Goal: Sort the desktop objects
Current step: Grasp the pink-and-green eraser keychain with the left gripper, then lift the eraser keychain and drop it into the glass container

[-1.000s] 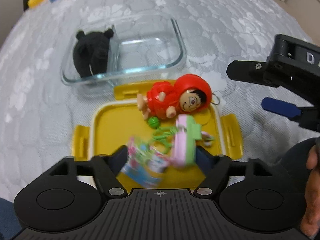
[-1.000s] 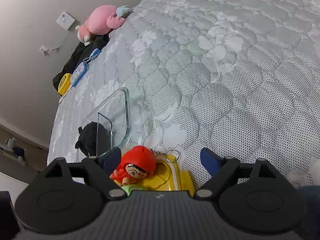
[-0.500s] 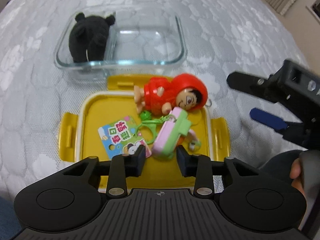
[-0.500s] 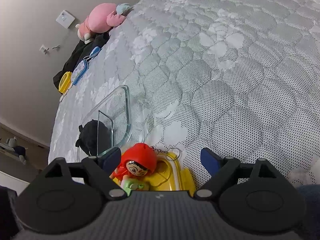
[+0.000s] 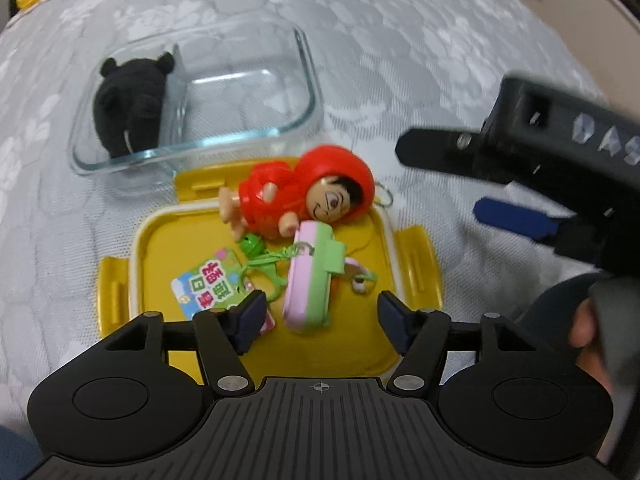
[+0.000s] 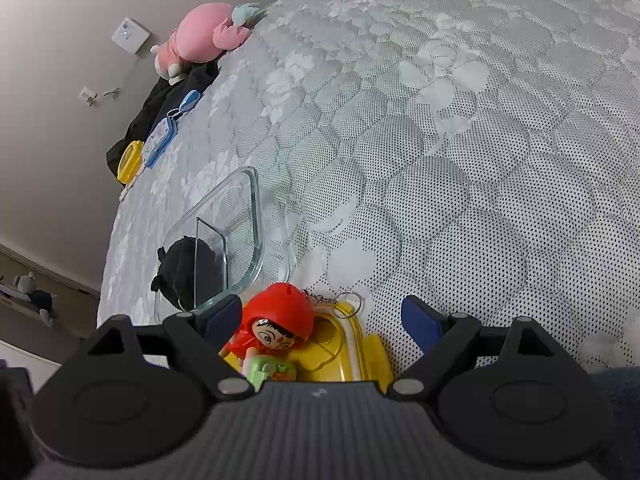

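Observation:
A yellow lid (image 5: 160, 248) lies on the bed and carries a red-hooded doll (image 5: 304, 196), a pink and green case (image 5: 310, 280), a colourful card (image 5: 212, 288) and a green bell on a strap (image 5: 256, 248). Behind it a glass container (image 5: 308, 80) holds a black plush (image 5: 128, 112) in its left compartment. My left gripper (image 5: 322, 318) hovers over the lid's near side. Its jaws are opening, with the case's lower end between them, untouched. My right gripper (image 5: 438, 178) stands open to the right of the doll. In the right wrist view that gripper (image 6: 320, 316) frames the doll (image 6: 280, 312).
The grey quilted bed cover (image 6: 440, 160) stretches far behind and to the right. At its far edge by the wall lie a pink plush (image 6: 200, 36), dark cloth, a blue-rimmed tag (image 6: 160, 140) and a yellow item (image 6: 130, 160). A person's hand (image 5: 588, 320) holds the right gripper.
The left jaws narrowed beside the card and case, then spread wider again. The card and case, blurred a second ago, now lie still on the lid. The right gripper has not moved.

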`<action>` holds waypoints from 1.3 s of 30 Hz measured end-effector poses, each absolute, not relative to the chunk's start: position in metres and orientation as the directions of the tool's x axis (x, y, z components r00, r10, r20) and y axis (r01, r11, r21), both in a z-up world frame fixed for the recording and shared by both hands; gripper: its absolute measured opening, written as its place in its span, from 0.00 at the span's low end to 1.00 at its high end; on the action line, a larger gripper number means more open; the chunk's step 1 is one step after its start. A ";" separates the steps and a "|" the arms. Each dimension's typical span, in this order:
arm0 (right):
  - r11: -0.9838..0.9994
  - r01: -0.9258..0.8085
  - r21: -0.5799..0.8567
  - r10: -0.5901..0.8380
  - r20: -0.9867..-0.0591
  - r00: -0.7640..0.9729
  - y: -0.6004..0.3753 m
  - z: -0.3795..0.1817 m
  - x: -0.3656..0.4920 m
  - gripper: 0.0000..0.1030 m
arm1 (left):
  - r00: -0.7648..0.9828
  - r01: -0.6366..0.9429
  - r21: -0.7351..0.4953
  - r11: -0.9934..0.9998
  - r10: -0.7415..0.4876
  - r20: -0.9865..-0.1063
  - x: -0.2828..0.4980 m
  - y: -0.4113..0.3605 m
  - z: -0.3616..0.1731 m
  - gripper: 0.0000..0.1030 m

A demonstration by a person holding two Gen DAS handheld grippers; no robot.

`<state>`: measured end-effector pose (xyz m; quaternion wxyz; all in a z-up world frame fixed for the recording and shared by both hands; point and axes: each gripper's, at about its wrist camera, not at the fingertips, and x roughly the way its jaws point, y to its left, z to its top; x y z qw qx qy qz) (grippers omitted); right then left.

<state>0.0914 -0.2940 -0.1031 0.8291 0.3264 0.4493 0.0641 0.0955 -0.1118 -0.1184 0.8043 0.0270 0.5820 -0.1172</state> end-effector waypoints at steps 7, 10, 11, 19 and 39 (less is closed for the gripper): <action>0.771 0.193 0.607 0.408 -0.704 0.582 -0.295 -0.105 0.093 0.86 | 0.309 0.228 -0.108 0.968 -0.177 -0.935 0.090 -0.100 -0.115 0.29; 0.769 0.194 0.609 0.409 -0.702 0.583 -0.295 -0.105 0.093 0.86 | 0.330 0.194 -0.174 0.965 -0.231 -0.915 0.085 -0.084 -0.102 0.29; 0.768 0.195 0.609 0.409 -0.702 0.583 -0.295 -0.105 0.093 0.86 | 0.343 0.183 -0.189 0.965 -0.243 -0.907 0.083 -0.079 -0.096 0.29; 0.766 0.202 0.610 0.408 -0.705 0.581 -0.295 -0.106 0.093 0.86 | 0.471 0.150 -0.270 0.951 -0.309 -0.826 0.084 -0.046 -0.032 0.28; 0.765 0.205 0.610 0.414 -0.710 0.569 -0.295 -0.107 0.094 0.88 | 0.626 0.212 -0.094 0.973 -0.209 -0.751 0.193 -0.067 0.018 0.28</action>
